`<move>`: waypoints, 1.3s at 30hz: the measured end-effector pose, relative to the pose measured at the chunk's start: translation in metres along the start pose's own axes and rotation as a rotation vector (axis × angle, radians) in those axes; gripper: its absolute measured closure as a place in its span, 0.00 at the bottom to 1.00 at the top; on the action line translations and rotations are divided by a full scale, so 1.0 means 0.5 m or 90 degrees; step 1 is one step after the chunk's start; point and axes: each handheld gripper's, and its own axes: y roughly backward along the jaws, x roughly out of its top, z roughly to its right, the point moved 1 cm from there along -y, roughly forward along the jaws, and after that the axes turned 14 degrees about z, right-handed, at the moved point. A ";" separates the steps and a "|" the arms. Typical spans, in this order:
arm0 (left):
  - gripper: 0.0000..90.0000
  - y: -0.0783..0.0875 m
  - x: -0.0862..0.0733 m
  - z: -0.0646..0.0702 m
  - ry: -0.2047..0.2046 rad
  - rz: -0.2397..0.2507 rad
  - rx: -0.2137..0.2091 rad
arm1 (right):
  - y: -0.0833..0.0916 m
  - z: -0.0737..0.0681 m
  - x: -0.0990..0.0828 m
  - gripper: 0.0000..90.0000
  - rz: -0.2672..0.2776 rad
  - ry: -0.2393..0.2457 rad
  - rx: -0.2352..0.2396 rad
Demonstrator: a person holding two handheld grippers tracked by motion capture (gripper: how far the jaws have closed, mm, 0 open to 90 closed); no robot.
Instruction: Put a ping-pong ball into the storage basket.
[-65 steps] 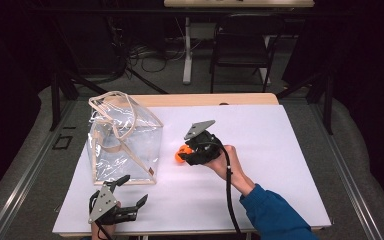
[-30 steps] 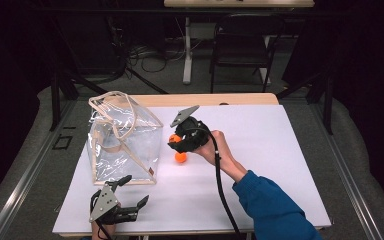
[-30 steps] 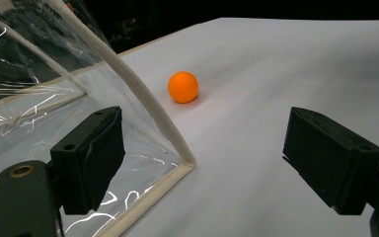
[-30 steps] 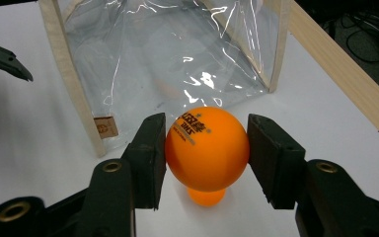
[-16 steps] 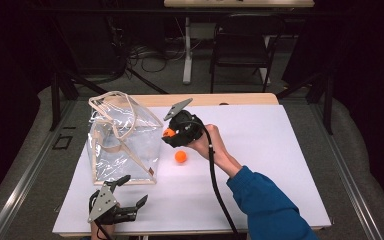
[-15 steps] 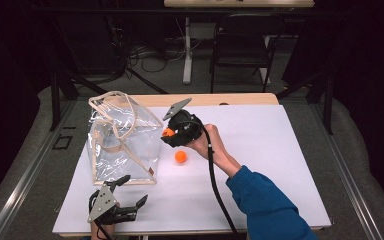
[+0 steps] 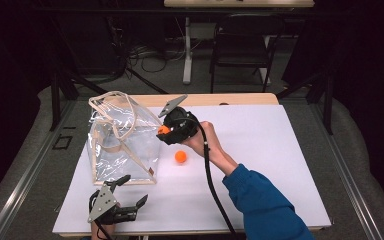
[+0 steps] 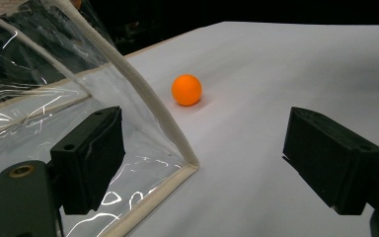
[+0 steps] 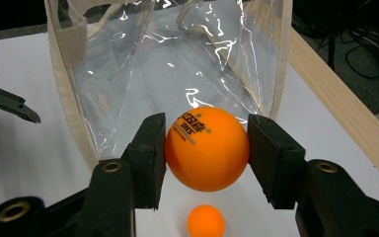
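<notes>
left gripper is sitting at the near table edge, jaws apart, just by the clear bag's corner, probably waiting to steady it. right gripper is squeezing an orange ball beside the bag's wall, likely heading for the opening. second ball is lying on the table below it.

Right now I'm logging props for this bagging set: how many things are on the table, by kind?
Orange balls: 2, one held in the right gripper, one loose on the table
Clear bags: 1
Total: 3
</notes>
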 end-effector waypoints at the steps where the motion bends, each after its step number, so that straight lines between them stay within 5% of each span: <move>1: 0.18 0.000 0.000 0.000 0.000 0.000 0.000 | 0.000 0.000 0.000 0.57 0.000 0.000 0.000; 39: 0.18 0.003 0.000 -0.002 0.005 0.007 0.009 | -0.003 0.018 0.092 0.57 0.044 0.003 -0.012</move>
